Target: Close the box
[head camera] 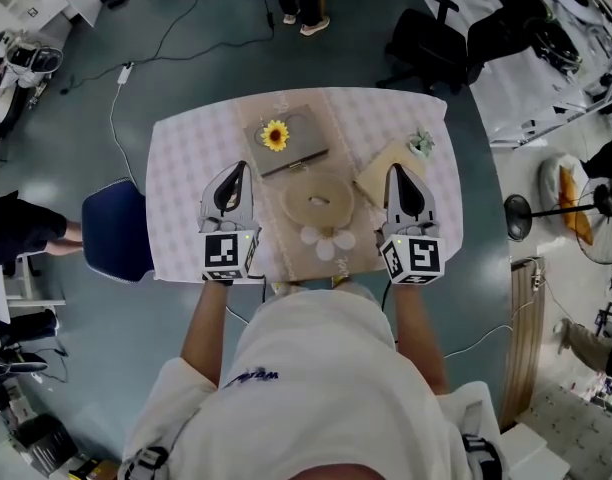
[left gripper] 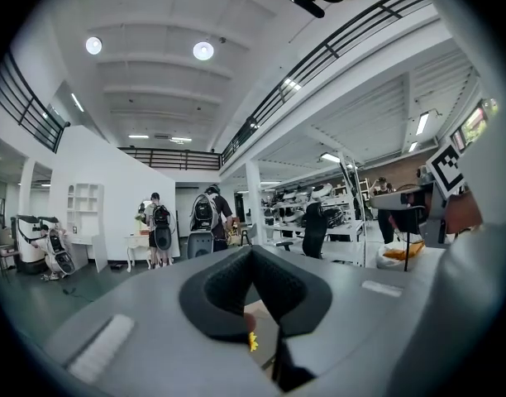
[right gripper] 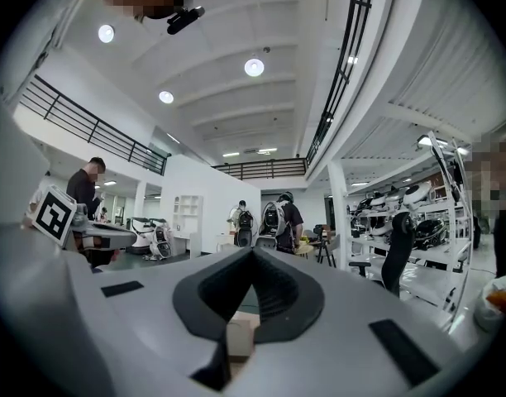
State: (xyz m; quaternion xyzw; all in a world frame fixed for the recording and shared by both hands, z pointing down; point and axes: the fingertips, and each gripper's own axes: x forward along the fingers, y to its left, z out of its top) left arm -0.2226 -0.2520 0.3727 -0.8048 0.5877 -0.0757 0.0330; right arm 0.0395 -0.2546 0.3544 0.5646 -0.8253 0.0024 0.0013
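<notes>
1. Head view: a flat brown cardboard box [head camera: 321,204] lies open in the middle of the pink checked tablecloth [head camera: 186,168]. Its lid [head camera: 298,120], which bears a yellow sunflower [head camera: 275,135], lies at the far side. The left gripper [head camera: 238,168] is just left of the box and the right gripper [head camera: 396,171] just right of it.
2. Left gripper view: the left gripper [left gripper: 253,251] has its jaws meeting at the tips with nothing between them. The sunflower [left gripper: 251,342] peeks out below.
3. Right gripper view: the right gripper [right gripper: 253,253] has its jaws together and is empty. A corner of the brown box [right gripper: 239,334] shows beneath.

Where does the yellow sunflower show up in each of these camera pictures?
Head view: sunflower on the box lid, far middle of the table.
Left gripper view: sunflower, tiny, bottom centre, below the left claw.
Right gripper view: not in it.
Shared landmark: the tan box.
</notes>
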